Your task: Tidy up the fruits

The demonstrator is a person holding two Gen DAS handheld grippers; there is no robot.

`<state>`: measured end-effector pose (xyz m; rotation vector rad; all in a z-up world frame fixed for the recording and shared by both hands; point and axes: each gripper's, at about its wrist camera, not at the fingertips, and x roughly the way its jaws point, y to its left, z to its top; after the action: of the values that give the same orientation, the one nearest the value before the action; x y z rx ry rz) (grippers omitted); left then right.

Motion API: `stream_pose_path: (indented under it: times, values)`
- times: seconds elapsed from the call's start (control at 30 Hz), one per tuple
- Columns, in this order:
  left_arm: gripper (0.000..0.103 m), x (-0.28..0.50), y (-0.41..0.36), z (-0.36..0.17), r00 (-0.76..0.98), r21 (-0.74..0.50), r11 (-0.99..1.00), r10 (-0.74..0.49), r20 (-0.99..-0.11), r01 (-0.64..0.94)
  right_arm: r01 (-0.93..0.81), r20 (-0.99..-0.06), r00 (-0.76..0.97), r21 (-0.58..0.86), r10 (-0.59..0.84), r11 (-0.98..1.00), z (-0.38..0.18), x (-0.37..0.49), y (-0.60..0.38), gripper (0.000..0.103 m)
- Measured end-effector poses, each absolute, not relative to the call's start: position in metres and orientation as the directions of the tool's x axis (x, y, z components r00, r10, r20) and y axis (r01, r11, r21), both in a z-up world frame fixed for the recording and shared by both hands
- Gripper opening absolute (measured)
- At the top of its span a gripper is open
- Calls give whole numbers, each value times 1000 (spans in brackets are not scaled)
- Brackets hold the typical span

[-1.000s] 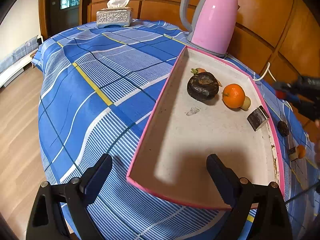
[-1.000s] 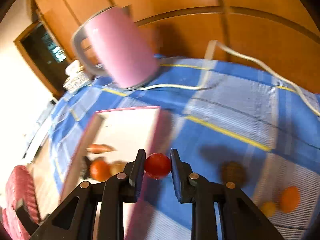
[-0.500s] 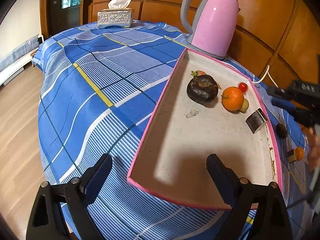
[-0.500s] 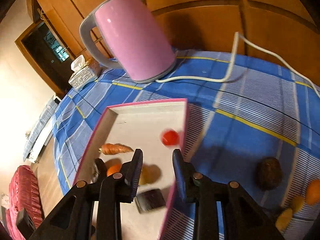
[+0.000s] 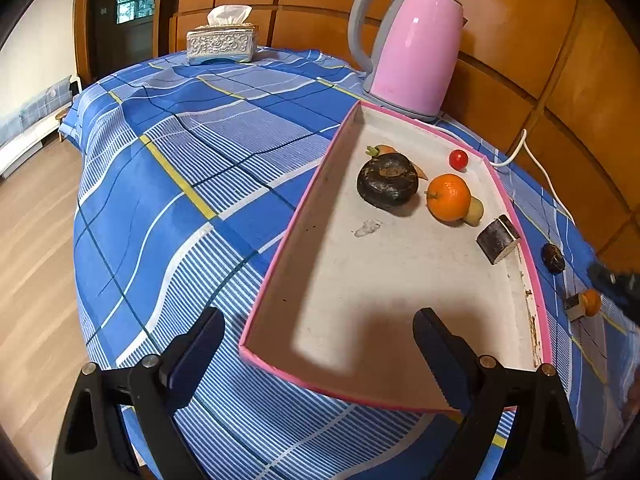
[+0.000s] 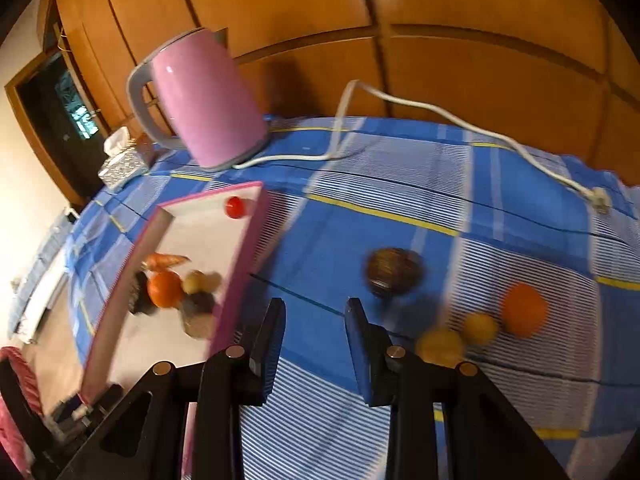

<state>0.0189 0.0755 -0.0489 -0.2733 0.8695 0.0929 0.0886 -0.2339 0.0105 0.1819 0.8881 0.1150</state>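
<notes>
A pink-rimmed white tray (image 5: 280,264) (image 6: 244,256) lies on the blue checked tablecloth. It holds a red cherry tomato (image 5: 458,159) (image 6: 235,207) at its far corner, an orange (image 5: 449,197) (image 6: 165,289), a dark round fruit (image 5: 387,179), a carrot (image 6: 166,260), a small yellow fruit (image 5: 475,211) and a dark cut piece (image 5: 498,239). My left gripper (image 5: 316,350) is open and empty at the tray's near end. My right gripper (image 6: 316,320) is open and empty over the cloth, right of the tray. A brown fruit (image 6: 394,271), an orange (image 6: 525,309) and two yellow fruits (image 6: 480,327) lie on the cloth.
A pink kettle (image 5: 412,46) (image 6: 200,104) stands behind the tray, its white cord (image 6: 440,116) running across the cloth. A silver tissue box (image 5: 221,42) sits at the far table edge. Wooden wall panels stand behind. The floor drops away at the left.
My right gripper opened and let the red cherry tomato go into the tray's far corner, then drew back to the right over the cloth. My left gripper has barely moved.
</notes>
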Motion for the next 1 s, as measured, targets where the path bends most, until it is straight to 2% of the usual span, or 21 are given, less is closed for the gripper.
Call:
stream_pose_path:
  times: [0.13,0.33,0.7,0.87,1.0]
  values:
    - [96,19,74,-49,643,-201,961,-35,-765,-188,52,-775,626,148,83,988,5,62,-263,31]
    - [96,17,70,-46,652,-196,965,-36,-758,-174,272,-800,597,129,-62,954,-12,20,-329,31]
    - [96,16,67,-46,648,-189,968,-38,-760,-165,610,-791,506,47,-343,791,-25,-30,-411,31]
    - [96,16,68,-46,652,-192,967,-37,-758,-168,710,-776,427,-30,-464,704,-37,-41,-427,36]
    - [96,15,68,-47,647,-189,968,-37,-761,-168,736,-759,416,-42,-500,675,-43,-50,-434,43]
